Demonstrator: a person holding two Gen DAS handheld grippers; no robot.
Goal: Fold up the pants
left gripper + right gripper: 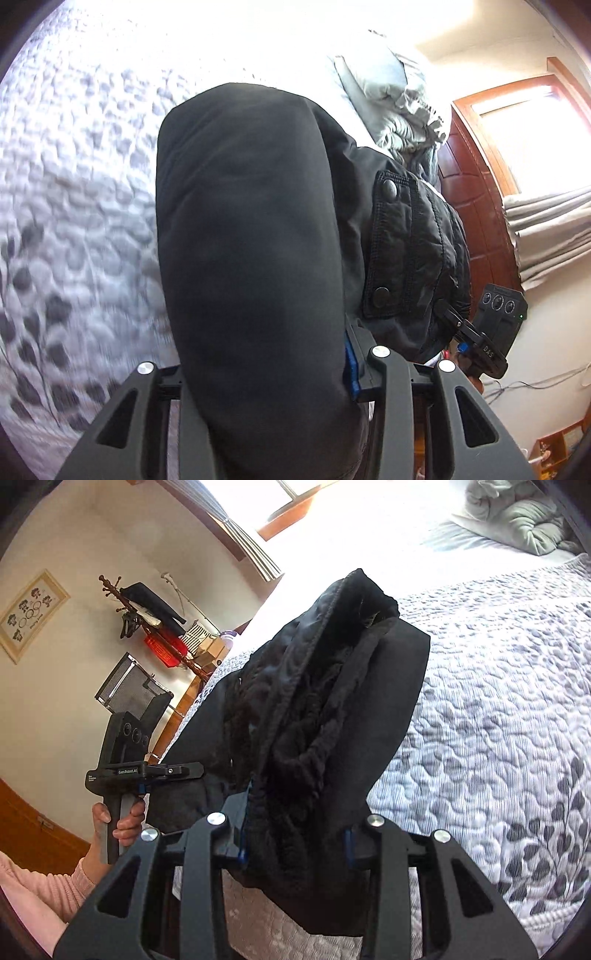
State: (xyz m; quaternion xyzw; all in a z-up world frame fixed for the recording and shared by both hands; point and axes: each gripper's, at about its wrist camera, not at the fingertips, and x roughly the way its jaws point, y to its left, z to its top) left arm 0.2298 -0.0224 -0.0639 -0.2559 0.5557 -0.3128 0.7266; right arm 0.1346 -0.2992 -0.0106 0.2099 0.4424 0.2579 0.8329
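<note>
Both grippers have the pants (258, 229) pinched and raised above the bed (74, 184), so I judge this the lift-and-carry step of a fold. The left gripper (266, 369) is clamped on a thick, smooth bundle of black cloth; the right gripper (295, 842) is clamped on the gathered waistband end. Next, the two should carry the held edge over and lay it flat on the quilt, keeping level with each other so the cloth does not twist. The pants are black, padded, with a snap-buttoned pocket flap (402, 243) and fleecy lining.
</note>
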